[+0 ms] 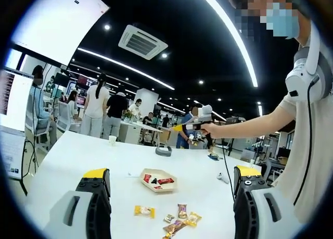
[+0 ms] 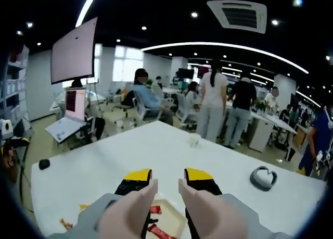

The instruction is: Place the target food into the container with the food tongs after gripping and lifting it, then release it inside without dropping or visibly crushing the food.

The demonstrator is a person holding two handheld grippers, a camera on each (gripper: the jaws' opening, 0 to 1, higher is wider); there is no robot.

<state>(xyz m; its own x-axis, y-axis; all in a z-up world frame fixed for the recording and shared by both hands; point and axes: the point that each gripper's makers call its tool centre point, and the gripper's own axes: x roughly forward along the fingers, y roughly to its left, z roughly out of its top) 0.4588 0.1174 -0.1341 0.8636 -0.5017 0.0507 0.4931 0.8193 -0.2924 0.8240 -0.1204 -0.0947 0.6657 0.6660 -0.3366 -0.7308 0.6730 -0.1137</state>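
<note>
On the white counter the tray and snacks lie far below; my left tool and right tool gape empty, so a hurried descent may crush one.

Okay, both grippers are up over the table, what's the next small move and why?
Probably lower the left gripper toward the loose snack packets on the white table. Its jaws stand open and empty, and the tray already holds a few.

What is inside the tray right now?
The tray holds red wrapped snacks. In the right gripper view, the right hand-held gripper covers part of it, so the count is uncertain.
</note>
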